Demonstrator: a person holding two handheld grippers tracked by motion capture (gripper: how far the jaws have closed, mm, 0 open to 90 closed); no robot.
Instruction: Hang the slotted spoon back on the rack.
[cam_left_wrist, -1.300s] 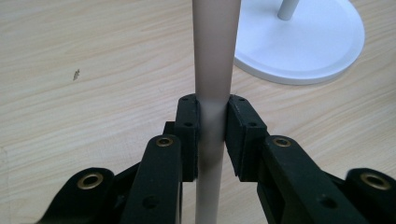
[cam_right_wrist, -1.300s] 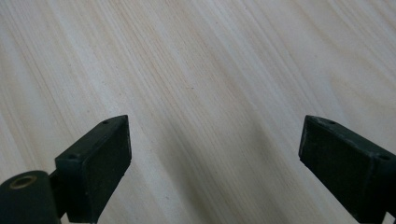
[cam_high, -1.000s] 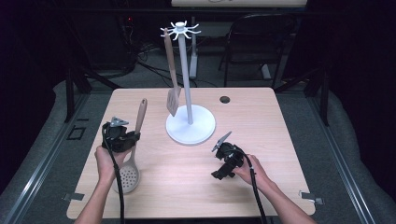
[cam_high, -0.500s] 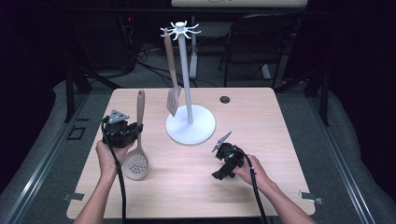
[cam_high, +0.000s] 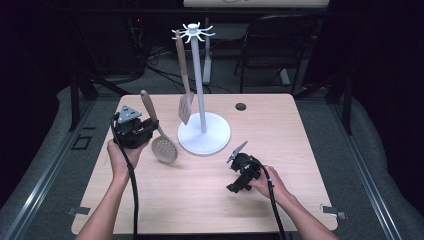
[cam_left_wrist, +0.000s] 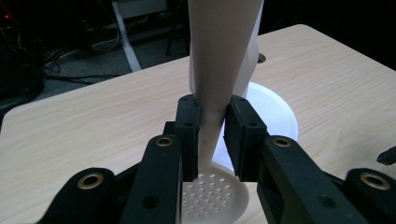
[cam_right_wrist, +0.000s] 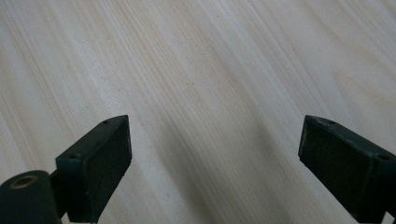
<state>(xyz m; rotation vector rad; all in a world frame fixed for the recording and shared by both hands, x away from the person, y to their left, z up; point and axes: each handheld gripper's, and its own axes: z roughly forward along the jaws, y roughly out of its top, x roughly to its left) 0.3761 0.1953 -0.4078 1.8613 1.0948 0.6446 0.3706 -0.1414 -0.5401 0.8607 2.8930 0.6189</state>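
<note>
Lifted off the table since the earlier frame, the slotted spoon is clamped by its handle in the left gripper beside the white stand, while the right gripper is kept spread above bare wood

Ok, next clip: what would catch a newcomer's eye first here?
The tall white stand at the middle of the table, with a spatula hanging from its top hooks. Next, the left gripper, left of the stand, shut on the handle of a skimmer with its perforated head hanging low. The right gripper sits open over bare wood at the near right.
</note>
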